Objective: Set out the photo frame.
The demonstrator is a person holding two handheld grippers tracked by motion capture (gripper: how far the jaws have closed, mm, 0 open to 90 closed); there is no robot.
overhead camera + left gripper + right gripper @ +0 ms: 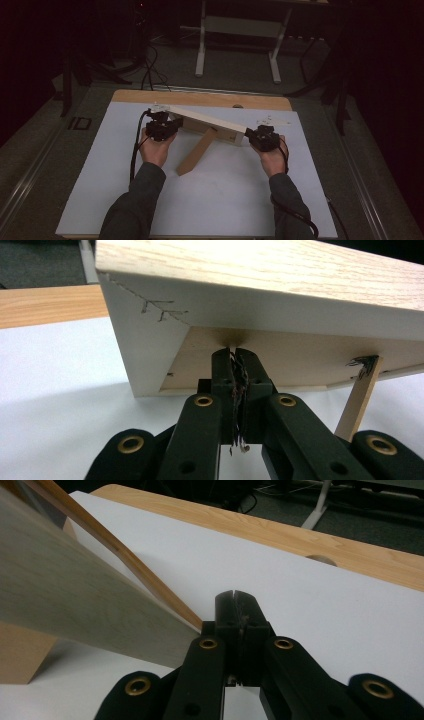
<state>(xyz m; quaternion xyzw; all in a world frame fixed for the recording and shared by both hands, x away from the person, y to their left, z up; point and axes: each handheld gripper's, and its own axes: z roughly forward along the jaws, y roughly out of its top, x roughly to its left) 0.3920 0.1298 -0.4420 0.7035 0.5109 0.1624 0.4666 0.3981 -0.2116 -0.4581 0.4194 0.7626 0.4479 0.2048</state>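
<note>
Nearest to me, the person's two sleeves reach over the white sheet [125, 200] that covers the wooden table [200, 97], a hand-held gripper in each hand. The left gripper [161, 126] has its jaws pressed together with nothing between them, tips tucked under the left end of a pale wooden shelf assembly [210, 125]; the right gripper [263, 137] is likewise closed and empty, sitting just beside the board's right end. The piece lies mid-table, a long top board tilted with its left end raised, a box-like frame beneath and a wooden leg [196, 154] slanting toward the near side. My worry is that it is only propped or nudged, not clamped: the left jaws could skid off the underside and let the board drop, or the slanted leg could twist and topple the lot. From the right gripper view the board is a blur, and I cannot tell whether those jaws touch it. How the leg joins the frame is hidden, and the pencil marks on the frame's end are unreadable. Beyond the table, the floor, cables and a white stand [240, 30] sink into darkness.
</note>
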